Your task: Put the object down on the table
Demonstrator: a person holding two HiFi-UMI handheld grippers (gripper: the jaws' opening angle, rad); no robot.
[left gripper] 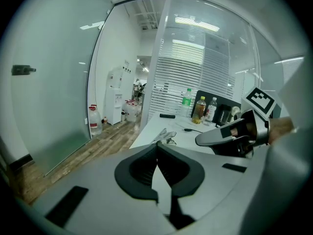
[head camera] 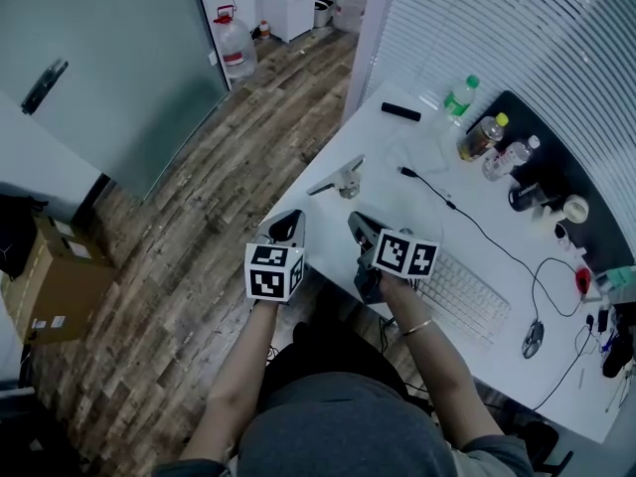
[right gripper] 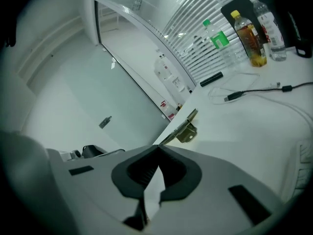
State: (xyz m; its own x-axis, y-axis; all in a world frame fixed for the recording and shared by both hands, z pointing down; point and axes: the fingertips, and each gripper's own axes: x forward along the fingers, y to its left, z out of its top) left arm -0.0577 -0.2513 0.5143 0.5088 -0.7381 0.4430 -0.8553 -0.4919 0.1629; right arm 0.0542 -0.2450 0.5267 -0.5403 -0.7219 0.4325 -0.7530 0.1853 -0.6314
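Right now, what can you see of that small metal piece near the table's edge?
The metal piece looks like a hinge or bracket: a long, flat, shiny strip joined to a shorter brass-toned plate. It lies on the white table close to its edge, the strip apparently tilted up. Only the table touches it.

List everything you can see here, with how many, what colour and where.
Table: one, white, right side.
Bottles: three, green-capped, amber, clear; table's far end.
Metal bracket: one, silvery, table's left edge.
Keyboard: one, white, beside right forearm.
Mouse: one, dark, right of keyboard.
Cable: one, black, across table.
Cardboard box: one, brown, floor at left.
Water jugs: several, clear, far floor.
Left gripper: one, grey, shut, empty.
Right gripper: one, grey, shut, empty.
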